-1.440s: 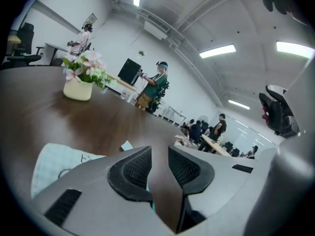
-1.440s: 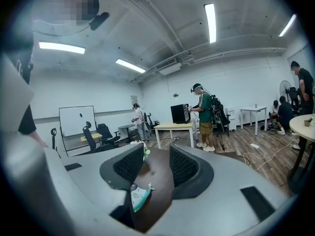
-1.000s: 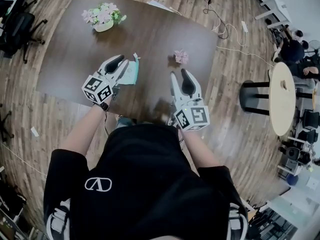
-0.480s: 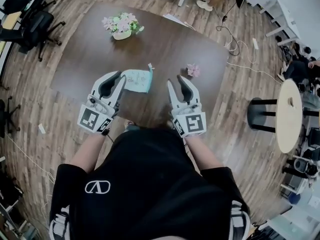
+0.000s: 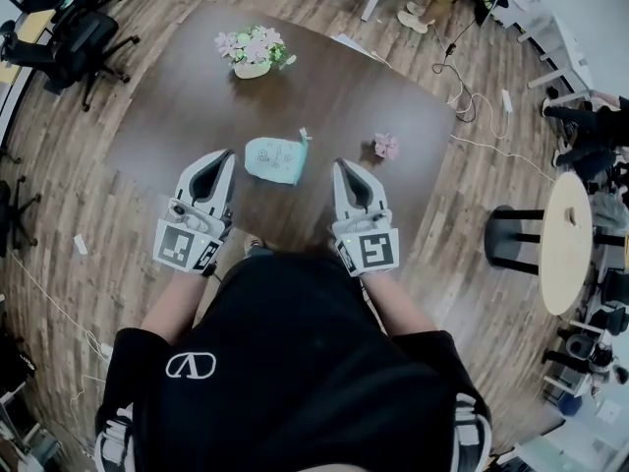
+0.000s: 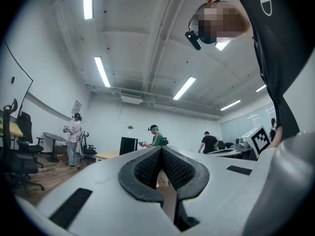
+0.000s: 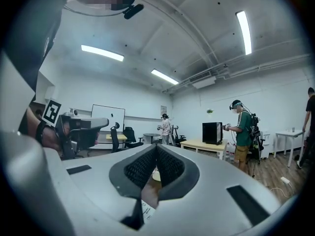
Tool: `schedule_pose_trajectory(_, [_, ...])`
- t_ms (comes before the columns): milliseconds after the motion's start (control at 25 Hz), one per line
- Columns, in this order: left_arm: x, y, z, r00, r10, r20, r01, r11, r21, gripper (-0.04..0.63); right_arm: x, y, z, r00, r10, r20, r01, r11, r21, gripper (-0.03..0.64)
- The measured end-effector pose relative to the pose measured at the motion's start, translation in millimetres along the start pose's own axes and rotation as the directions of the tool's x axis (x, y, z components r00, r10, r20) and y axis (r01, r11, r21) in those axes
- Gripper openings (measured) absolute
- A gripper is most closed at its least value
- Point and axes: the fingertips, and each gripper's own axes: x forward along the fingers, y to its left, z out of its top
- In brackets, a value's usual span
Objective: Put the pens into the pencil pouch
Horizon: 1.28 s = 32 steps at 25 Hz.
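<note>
The light blue pencil pouch [image 5: 276, 159] lies flat on the dark brown table [image 5: 167, 116], a white tab at its right end. I see no pens. My left gripper [image 5: 225, 155] hovers just left of the pouch and nearer to me, apart from it. Its jaws have just been closing and now meet with nothing between them [image 6: 161, 149]. My right gripper [image 5: 340, 165] is to the pouch's right, also clear of it. Those jaws have likewise just been closing and are shut on nothing [image 7: 156, 146]. Both grippers point level, out over the table.
A pot of pink and white flowers [image 5: 253, 52] stands at the table's far side. A small pink object [image 5: 385, 146] lies near the right edge. Office chairs [image 5: 69, 37] stand far left, and a round light table [image 5: 565, 229] with a black stool [image 5: 511, 239] is on the right. Other people stand across the room.
The pouch, earlier at the left gripper's jaws, now lies alone on the table. Both grippers have drawn back toward me and their jaws have closed.
</note>
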Motion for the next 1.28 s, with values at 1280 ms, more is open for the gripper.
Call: schedule_pose_trajectory(1280, [10, -15, -21, 0.999, -0.012, -0.045, 0.013, 1.000, 0.024, 0.003, -16, -18, -1, 0.997, -0.071, -0.003, 0.071, 0.997, -0.037, -0.002])
